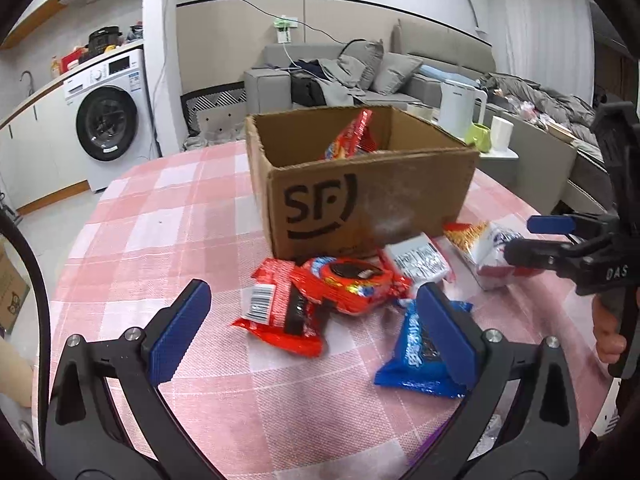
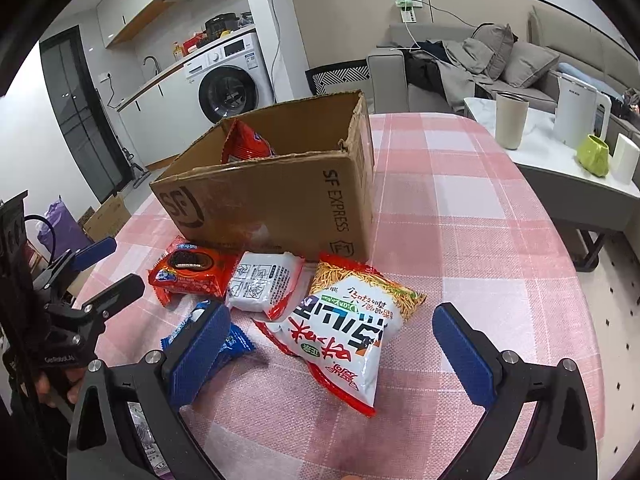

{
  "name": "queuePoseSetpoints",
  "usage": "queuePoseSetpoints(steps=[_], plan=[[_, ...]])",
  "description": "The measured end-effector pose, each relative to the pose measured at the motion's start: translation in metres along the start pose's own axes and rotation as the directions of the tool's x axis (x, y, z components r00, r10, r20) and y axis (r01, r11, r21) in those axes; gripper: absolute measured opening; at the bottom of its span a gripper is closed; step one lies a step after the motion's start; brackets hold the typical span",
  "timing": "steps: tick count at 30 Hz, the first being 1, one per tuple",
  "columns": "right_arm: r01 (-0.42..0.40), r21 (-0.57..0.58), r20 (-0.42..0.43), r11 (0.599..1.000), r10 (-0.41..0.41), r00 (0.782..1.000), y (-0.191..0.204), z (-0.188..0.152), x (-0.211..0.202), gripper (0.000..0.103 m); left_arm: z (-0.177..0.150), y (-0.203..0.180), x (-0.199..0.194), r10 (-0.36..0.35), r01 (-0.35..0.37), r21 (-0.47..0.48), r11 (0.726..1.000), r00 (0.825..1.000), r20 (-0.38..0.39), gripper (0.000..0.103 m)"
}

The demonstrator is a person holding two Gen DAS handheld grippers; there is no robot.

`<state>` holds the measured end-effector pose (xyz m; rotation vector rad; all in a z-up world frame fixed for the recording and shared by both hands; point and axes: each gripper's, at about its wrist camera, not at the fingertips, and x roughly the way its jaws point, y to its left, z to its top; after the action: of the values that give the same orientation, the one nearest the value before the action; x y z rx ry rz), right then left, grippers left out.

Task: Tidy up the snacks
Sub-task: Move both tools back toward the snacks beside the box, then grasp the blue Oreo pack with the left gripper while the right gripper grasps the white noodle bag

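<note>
An open cardboard SF box (image 1: 360,196) (image 2: 280,200) stands on the pink checked table with one red snack packet (image 1: 354,136) (image 2: 246,144) inside. In front of it lie red Oreo packets (image 1: 348,284) (image 2: 188,272), a white packet (image 1: 418,258) (image 2: 264,280), a blue Oreo packet (image 1: 420,356) (image 2: 236,338) and a white-and-red noodle bag (image 2: 344,328) (image 1: 486,252). My left gripper (image 1: 312,324) is open, its fingers either side of the red packets. My right gripper (image 2: 332,352) is open around the noodle bag, not touching it.
A side table (image 2: 552,160) at the right holds a white kettle (image 2: 576,112), a beige cup (image 2: 510,120) and a green mug (image 2: 594,156). A grey sofa (image 1: 360,76) and washing machine (image 1: 108,120) stand behind. The table edge curves at left.
</note>
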<state>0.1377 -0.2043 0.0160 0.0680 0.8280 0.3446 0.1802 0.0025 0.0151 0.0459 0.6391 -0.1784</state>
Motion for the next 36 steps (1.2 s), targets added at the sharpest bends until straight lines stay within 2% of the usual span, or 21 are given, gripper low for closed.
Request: queuePoseSetpoints(steps=[6,14,19,21,27,32,34,36], plan=[[-0.030,0.029,-0.017,0.999,0.030,0.999,-0.003,-0.003,0.007,0.103,-0.006,-0.009,0.007,-0.028,0.029,0.023,0.999,0.999,-0.034,0.102],[-0.085,0.125,-0.044,0.988,0.091,0.995,-0.017,-0.005,0.017,0.102,-0.015,-0.022,0.020,-0.080,0.087,0.055,0.995,0.991,-0.111,0.102],[-0.094,0.129,-0.051,0.987,0.101,0.994,-0.018,-0.005,0.021,0.096,-0.020,-0.033,0.029,-0.127,0.137,0.055,0.989,0.979,-0.162,0.102],[-0.093,0.130,-0.056,0.987,0.101,0.993,-0.018,-0.006,0.023,0.094,-0.021,-0.036,0.035,-0.159,0.170,0.047,0.984,0.969,-0.191,0.102],[-0.101,0.137,-0.061,0.985,0.110,0.992,-0.018,-0.006,0.026,0.089,-0.024,-0.050,0.047,-0.158,0.178,0.068,0.982,0.960,-0.230,0.102],[-0.101,0.140,-0.068,0.985,0.111,0.992,-0.017,-0.007,0.029,0.085,-0.025,-0.061,0.060,-0.164,0.193,0.085,0.977,0.948,-0.272,0.082],[-0.099,0.137,-0.069,0.986,0.109,0.992,-0.016,-0.007,0.030,0.085,-0.024,-0.066,0.066,-0.188,0.219,0.080,0.973,0.939,-0.288,0.076],[-0.099,0.136,-0.069,0.986,0.109,0.992,-0.016,-0.008,0.029,0.085,-0.024,-0.072,0.067,-0.189,0.224,0.094,0.970,0.939,-0.287,0.070]])
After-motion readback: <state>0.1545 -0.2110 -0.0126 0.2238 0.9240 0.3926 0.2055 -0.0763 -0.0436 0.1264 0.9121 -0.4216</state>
